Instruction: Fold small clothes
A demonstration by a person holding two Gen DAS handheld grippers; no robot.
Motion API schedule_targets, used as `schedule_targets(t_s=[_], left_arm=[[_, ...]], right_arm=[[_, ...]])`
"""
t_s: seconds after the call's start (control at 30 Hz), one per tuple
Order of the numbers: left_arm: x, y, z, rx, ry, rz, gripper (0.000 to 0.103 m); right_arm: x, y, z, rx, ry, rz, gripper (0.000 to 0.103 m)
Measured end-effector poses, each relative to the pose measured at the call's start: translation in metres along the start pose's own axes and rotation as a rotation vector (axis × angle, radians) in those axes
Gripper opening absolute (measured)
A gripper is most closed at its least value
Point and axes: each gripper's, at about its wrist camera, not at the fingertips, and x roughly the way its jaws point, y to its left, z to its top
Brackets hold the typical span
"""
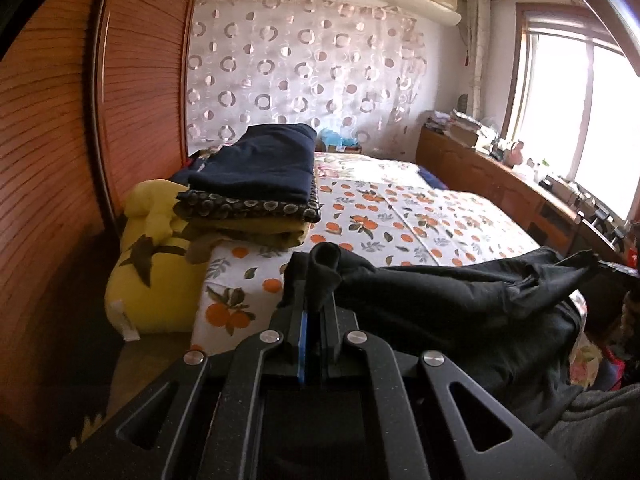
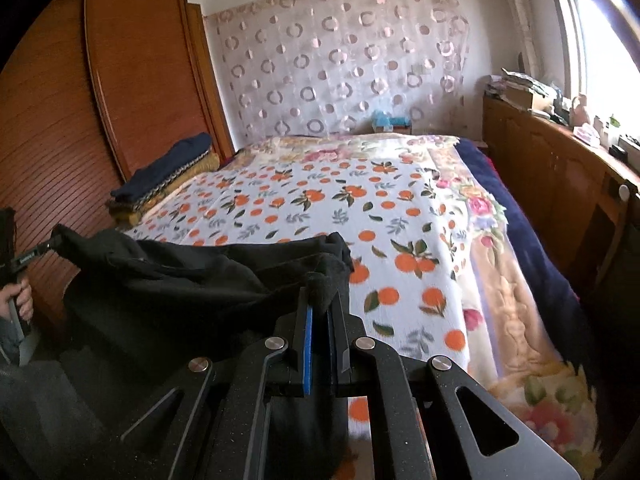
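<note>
A black garment is showing against a white bedsheet that is carrying a print of orange fruit with green leaves. A navy folded item is topping a dark ring-patterned layer, while a pale curtain is displaying pinkish circles beside a reddish-brown wardrobe.

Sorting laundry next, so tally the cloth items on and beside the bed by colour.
Black: 1, the garment held between the left gripper and right gripper.
Navy: 1, folded cloth topping the stack.
Dark with circle print: 1, folded cloth.
Mustard: 1, folded cloth at the bottom.
Yellow: 1, pillow beside the bed.
Total: 5
</note>
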Motion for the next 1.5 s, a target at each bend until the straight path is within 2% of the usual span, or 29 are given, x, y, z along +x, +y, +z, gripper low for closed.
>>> schedule_targets(t_s=[0.07,0.13,0.2,0.3,0.33,0.4,0.47,0.5,0.53,0.63,0.8,1.03,1.2,1.5], left_arm=[[0.000,-0.004,-0.002,0.017,0.012,0.011,0.005],[0.005,-0.005,-0.004,0.019,0.031,0.013,0.006],[0.007,-0.003,-0.006,0.020,0.040,0.028,0.013],[0.005,0.000,-0.004,0.019,0.026,0.028,0.036],[0.003,0.001,-0.002,0.018,0.019,0.025,0.045],[0.001,0.003,0.001,0.021,0.003,0.021,0.053],[0.003,0.004,0.005,0.029,0.000,0.029,0.069],[0.007,0.005,0.008,0.035,-0.001,0.035,0.071],[0.010,0.005,0.010,0.038,-0.002,0.037,0.072],[0.028,0.005,0.018,0.058,0.013,0.050,0.073],[0.062,0.003,0.028,0.098,0.068,0.074,0.074],[0.102,0.012,0.034,0.100,0.162,0.042,0.074],[0.121,0.021,0.019,0.066,0.245,0.026,0.074],[0.136,0.023,0.006,0.062,0.309,0.006,0.074]], right_arm=[[-0.005,0.003,0.002,-0.003,0.037,0.038,0.006],[-0.001,0.008,0.004,-0.023,0.073,0.027,0.006],[0.004,0.010,0.007,-0.034,0.082,0.029,0.006],[0.003,0.007,0.015,-0.046,0.084,-0.010,0.019],[0.000,0.007,0.016,-0.050,0.076,-0.020,0.027],[-0.006,0.006,0.024,-0.064,0.051,-0.045,0.039],[-0.010,0.007,0.029,-0.071,0.025,-0.063,0.046],[-0.011,0.007,0.033,-0.071,0.013,-0.067,0.050],[-0.011,0.007,0.037,-0.074,0.008,-0.072,0.054],[0.002,0.008,0.049,-0.097,0.014,-0.087,0.055],[0.053,0.006,0.059,-0.094,0.057,-0.045,0.055],[0.095,0.005,0.054,-0.101,0.152,-0.014,0.055],[0.106,0.005,0.060,-0.107,0.184,-0.021,0.056],[0.111,0.002,0.063,-0.091,0.234,-0.043,0.064]])
